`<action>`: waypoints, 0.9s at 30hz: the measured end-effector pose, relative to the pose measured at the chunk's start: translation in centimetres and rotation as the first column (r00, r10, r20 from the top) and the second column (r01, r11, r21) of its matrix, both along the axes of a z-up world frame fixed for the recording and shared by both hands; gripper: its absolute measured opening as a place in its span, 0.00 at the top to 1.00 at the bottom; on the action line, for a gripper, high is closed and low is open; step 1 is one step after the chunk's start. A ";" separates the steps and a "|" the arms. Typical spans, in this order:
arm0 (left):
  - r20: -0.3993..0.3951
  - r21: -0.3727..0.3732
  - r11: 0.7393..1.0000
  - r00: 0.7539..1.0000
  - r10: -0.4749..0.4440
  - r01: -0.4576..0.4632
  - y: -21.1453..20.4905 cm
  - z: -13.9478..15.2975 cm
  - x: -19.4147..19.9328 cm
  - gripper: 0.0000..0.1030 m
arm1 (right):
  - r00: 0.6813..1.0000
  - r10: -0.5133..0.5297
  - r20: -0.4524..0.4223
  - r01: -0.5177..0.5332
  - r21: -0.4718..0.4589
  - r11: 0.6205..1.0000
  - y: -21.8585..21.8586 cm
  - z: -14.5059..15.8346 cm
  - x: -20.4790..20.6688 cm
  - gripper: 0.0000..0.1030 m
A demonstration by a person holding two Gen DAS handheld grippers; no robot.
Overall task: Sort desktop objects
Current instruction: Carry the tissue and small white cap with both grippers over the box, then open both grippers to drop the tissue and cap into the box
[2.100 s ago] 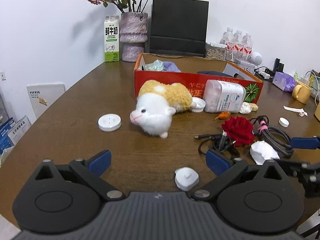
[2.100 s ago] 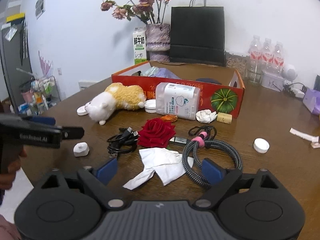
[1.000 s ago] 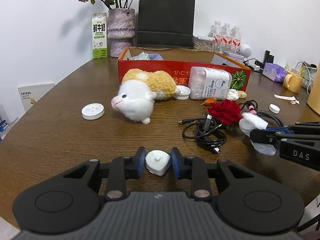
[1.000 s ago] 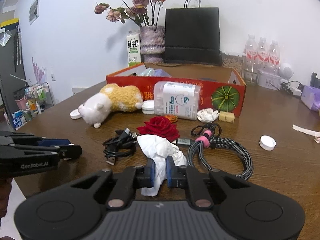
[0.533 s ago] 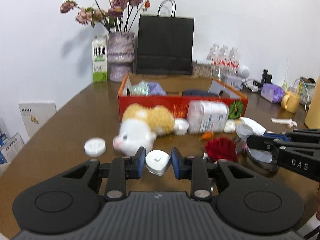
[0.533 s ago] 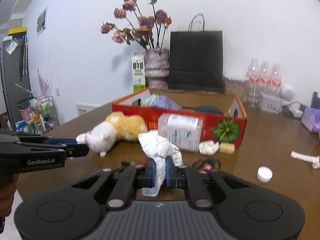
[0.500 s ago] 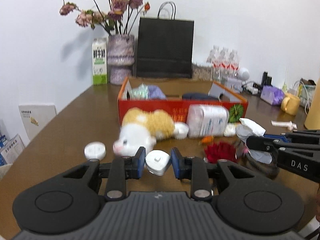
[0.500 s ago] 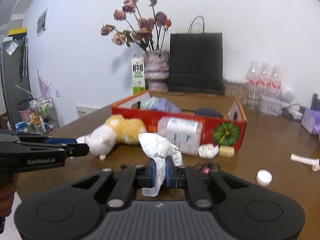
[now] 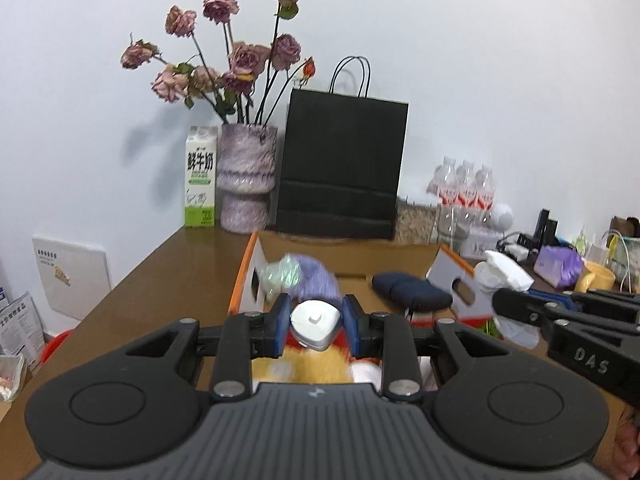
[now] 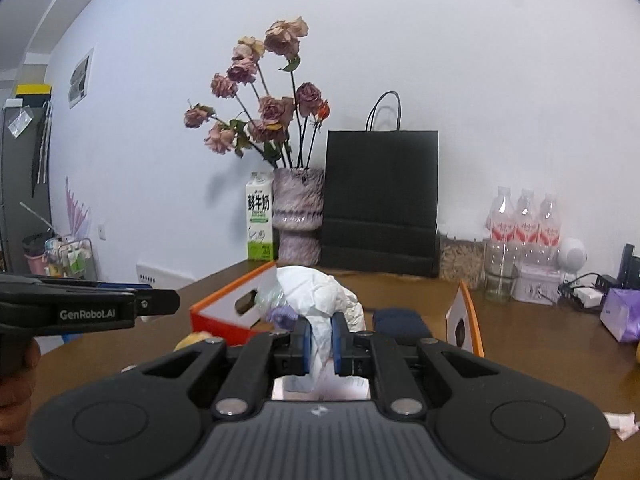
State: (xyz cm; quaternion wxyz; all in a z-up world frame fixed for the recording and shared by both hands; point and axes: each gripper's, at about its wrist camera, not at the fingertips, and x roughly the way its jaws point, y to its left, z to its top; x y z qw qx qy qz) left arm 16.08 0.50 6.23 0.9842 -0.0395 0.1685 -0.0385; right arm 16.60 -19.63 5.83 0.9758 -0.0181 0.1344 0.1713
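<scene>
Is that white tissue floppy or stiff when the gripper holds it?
Probably floppy: the tissue bulges and droops, crumpled, over the right gripper. It likely weighs little, since a thin pinch holds it. It may tear if tugged.

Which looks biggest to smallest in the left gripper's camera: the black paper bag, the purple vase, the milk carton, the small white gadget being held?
1. Black paper bag
2. Purple vase
3. Milk carton
The white gadget looks smallest, but it sits nearest the camera, so its rank is unsure.

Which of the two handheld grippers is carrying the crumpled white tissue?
The right gripper: its blue pads pinch the crumpled white tissue. The left gripper instead clamps a small white plastic piece.
</scene>
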 end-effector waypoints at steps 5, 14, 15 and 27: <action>0.019 -0.006 1.000 1.000 -0.001 0.001 -0.6 0.8 2.8 0.72 | 1.000 -0.015 0.007 0.015 0.014 1.000 0.2 0.6 3.3 0.91; -0.011 -0.016 0.999 0.999 0.040 -0.040 -1.6 -0.1 9.2 0.72 | 0.996 -0.070 -0.049 0.073 0.046 0.996 -0.9 -0.7 10.1 0.91; -0.021 -0.019 0.999 0.999 0.046 -0.046 -1.6 -0.5 10.0 0.72 | 0.996 -0.074 -0.058 0.077 0.050 0.996 -1.1 -1.0 10.6 0.91; -0.150 0.016 0.996 0.985 0.090 -0.088 -1.0 -4.8 13.7 0.72 | 0.980 -0.090 -0.179 0.097 0.031 0.995 -2.3 -4.7 14.0 0.91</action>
